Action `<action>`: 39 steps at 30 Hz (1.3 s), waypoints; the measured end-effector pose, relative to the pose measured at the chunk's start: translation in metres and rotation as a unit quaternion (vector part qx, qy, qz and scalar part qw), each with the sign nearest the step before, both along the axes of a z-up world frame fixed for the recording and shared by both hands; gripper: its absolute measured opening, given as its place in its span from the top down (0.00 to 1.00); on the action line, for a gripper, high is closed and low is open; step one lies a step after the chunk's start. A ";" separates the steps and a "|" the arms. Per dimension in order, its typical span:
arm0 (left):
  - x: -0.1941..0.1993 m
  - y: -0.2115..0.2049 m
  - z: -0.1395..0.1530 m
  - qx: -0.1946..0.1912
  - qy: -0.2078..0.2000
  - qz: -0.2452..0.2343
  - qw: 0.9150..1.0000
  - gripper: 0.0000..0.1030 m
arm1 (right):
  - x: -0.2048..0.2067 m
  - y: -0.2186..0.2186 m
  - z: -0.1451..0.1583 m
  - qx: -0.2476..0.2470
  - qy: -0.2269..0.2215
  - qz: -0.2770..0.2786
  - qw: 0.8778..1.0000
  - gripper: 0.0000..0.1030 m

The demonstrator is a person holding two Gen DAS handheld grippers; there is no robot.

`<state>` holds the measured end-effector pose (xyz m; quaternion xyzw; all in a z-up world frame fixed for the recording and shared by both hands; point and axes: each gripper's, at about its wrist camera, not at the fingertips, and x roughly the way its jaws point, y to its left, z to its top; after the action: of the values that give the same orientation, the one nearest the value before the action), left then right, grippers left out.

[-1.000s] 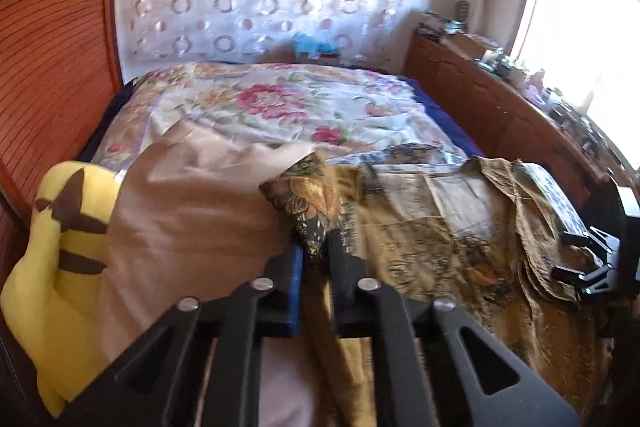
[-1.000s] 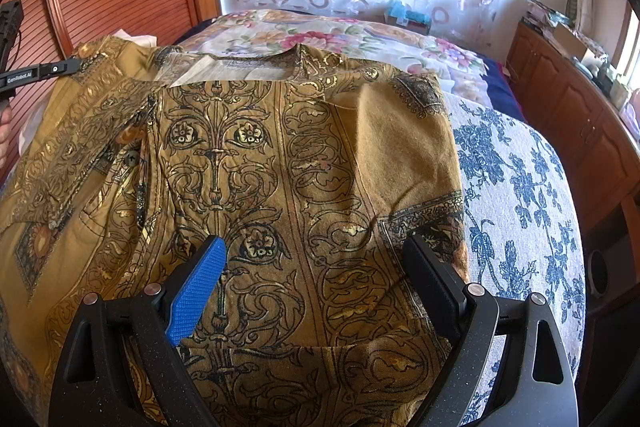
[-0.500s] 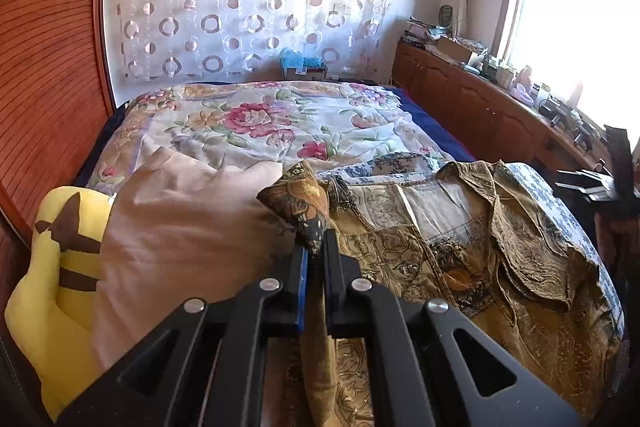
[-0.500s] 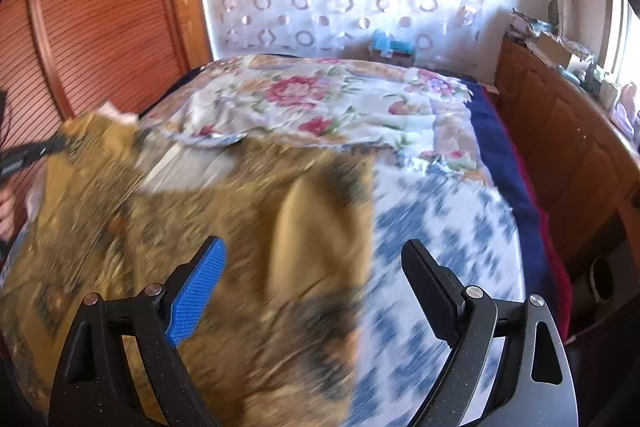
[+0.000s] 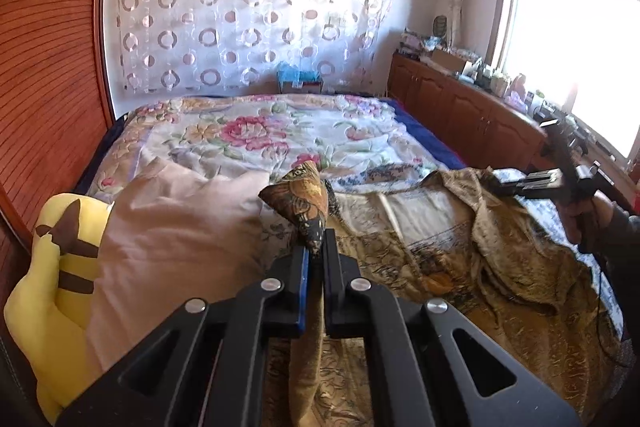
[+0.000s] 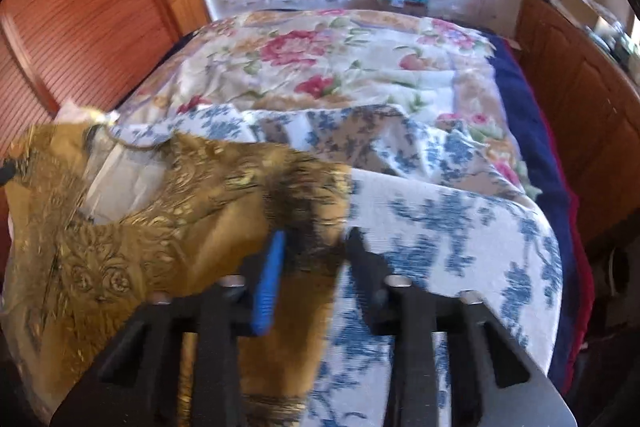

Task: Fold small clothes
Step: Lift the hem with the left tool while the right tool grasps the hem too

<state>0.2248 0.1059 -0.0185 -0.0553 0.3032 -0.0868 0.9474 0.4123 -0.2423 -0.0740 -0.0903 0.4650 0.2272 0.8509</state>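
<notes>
A gold-brown patterned garment (image 5: 432, 259) lies spread on a blue-and-white floral cloth (image 6: 460, 227) on the bed. My left gripper (image 5: 316, 251) is shut on one corner of the garment, which sticks up between the fingers. My right gripper (image 6: 316, 251) has its jaws partly closed around the garment's right edge (image 6: 224, 211), with a gap still between them; the view is blurred. It also shows in the left wrist view (image 5: 520, 183), held at the garment's far right corner.
A beige pillow (image 5: 172, 231) and a yellow plush toy (image 5: 52, 267) lie to the left. The floral bedspread (image 5: 260, 131) stretches beyond. Wooden cabinets (image 5: 460, 115) run along the right and a wooden wall (image 5: 48, 87) along the left.
My right gripper moved to the garment's right edge and its jaws narrowed around it. My left gripper closed tighter on its corner and lifted it slightly.
</notes>
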 end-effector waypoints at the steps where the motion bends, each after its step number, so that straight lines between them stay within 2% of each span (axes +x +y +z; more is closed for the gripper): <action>1: -0.004 -0.001 0.003 -0.002 -0.006 0.000 1.000 0.99 | -0.002 0.002 0.000 0.000 0.001 0.004 1.000 0.95; 4: -0.022 0.001 0.018 -0.001 -0.033 0.006 0.999 0.99 | -0.021 0.006 0.015 0.002 -0.031 0.007 0.999 0.98; 9: -0.055 0.007 0.037 -0.004 -0.068 0.014 0.998 0.99 | -0.058 -0.005 0.053 0.047 -0.080 -0.001 0.996 0.98; 13: -0.083 0.011 0.043 -0.009 -0.087 0.017 0.996 0.99 | -0.096 -0.009 0.081 0.067 -0.114 0.002 0.991 0.99; 18: -0.123 0.017 0.044 -0.013 -0.102 0.022 0.994 0.99 | -0.142 -0.023 0.101 0.077 -0.138 -0.001 0.987 0.99; 24: -0.169 0.034 0.035 -0.022 -0.105 0.034 0.994 0.99 | -0.203 -0.049 0.104 0.088 -0.143 -0.008 0.986 0.99; 31: -0.239 0.042 0.021 -0.049 -0.092 0.048 0.993 0.99 | -0.280 -0.069 0.092 0.106 -0.121 -0.022 0.987 0.99; 34: -0.264 0.037 0.018 -0.024 -0.086 0.049 0.995 0.99 | -0.308 -0.068 0.091 0.100 -0.125 -0.011 0.987 0.99; 39: -0.272 0.029 0.010 -0.002 -0.052 0.048 0.998 0.96 | -0.340 -0.078 0.089 0.105 -0.123 -0.009 0.987 0.99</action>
<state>-0.0471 0.1354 -0.0090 -0.0671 0.2507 -0.0444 0.9647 0.0727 -0.3198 0.0154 -0.0232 0.3313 0.2547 0.9082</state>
